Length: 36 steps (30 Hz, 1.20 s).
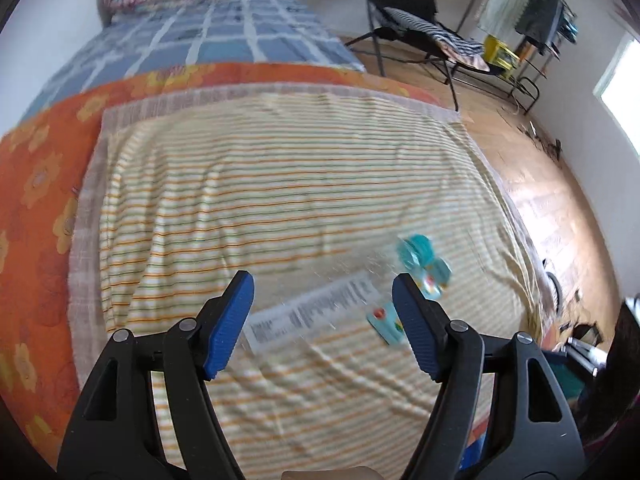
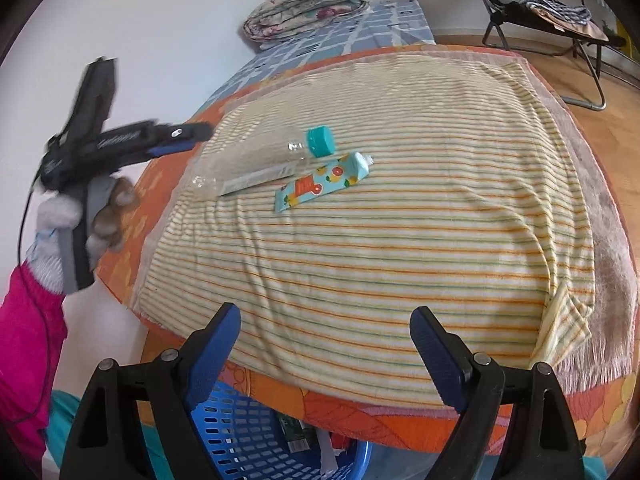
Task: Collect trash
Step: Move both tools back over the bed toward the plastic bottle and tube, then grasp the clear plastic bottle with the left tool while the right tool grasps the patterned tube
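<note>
Right wrist view, left to right. A gloved hand on a pink sleeve carries the left hand-held gripper over the left edge of the bed; its own camera shows its blue-padded jaws apart, gripping nothing, with the bottle's label seen through the gap between them. On the cream towel with thin orange and green stripes lies a clear plastic bottle with a teal screw cap, on its side, cap to the right. Just beside it, nearer the camera, lies a light-blue squeeze tube printed with citrus fruit, its white nozzle pointing right, near the cap. The towel covers an orange flowered bedspread. At bottom, the right hand-held gripper stands wide apart and empty above the towel's near edge. Below it a blue perforated plastic basket holds some items, indistinct. At upper right a black folding chair stands on the wooden floor.
</note>
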Tool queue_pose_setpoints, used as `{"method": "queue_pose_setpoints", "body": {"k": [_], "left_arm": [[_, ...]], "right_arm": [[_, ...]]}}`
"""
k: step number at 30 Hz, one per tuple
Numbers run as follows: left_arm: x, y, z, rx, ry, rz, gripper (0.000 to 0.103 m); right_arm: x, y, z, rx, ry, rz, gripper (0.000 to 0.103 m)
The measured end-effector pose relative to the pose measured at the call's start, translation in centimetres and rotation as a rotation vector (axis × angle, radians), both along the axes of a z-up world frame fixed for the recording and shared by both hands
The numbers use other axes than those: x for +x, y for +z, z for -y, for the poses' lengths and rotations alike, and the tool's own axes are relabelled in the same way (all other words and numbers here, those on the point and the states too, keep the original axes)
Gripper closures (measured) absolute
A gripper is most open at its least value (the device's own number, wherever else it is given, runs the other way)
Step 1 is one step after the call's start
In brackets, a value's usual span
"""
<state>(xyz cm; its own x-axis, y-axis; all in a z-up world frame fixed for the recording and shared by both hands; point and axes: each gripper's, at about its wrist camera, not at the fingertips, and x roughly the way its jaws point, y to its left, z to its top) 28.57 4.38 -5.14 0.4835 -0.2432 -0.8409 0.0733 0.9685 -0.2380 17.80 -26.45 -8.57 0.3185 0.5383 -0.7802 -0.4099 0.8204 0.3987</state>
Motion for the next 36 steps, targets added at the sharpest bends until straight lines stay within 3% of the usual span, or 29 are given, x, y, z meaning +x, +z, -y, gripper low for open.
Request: {"method": "queue_pose_setpoints", "body": {"k": [5, 12, 20, 22, 24, 26, 33, 36], "left_arm": [[2.1, -2.0, -1.7, -0.113, 0.023, -0.077, 0.029], [1.7, -2.5, -0.4, -0.086, -0.043, -0.106, 0.029], [-0.7, -2.8, 5.0, 0.180, -0.230, -0.065, 0.029], [-1.3, -3.4, 7.2, 0.304, -0.298, -0.055, 0.028], [-1.6, -4.2, 8.6, 0.407, -0.324, -0.048, 0.026], [-1.7, -4.7, 9.2, 0.457, -0.318, -0.044, 0.025], [-0.6, -5.1, 7.4, 0.364, -0.201, -0.067, 0.025], [-0.6, -4.9, 7.1, 0.360, -0.189, -0.065, 0.026]], "right_arm": [[0.2, 0.1, -0.7, 0.018, 0.022, -0.011, 0.014], [0.1, 0.6, -1.3, 0.033, 0.034, -0.006, 0.014], [0.5, 0.2, -1.0, 0.028, 0.015, -0.017, 0.014], [0.6, 0.1, -0.8, 0.031, 0.007, -0.025, 0.014], [0.7, 0.0, -0.7, 0.031, 0.004, -0.029, 0.014], [0.9, 0.0, -0.8, 0.032, 0.001, -0.029, 0.014], [3.4, -0.6, -1.1, 0.043, -0.027, -0.058, 0.016], [5.3, -1.1, -0.8, 0.061, -0.067, -0.079, 0.026]]}}
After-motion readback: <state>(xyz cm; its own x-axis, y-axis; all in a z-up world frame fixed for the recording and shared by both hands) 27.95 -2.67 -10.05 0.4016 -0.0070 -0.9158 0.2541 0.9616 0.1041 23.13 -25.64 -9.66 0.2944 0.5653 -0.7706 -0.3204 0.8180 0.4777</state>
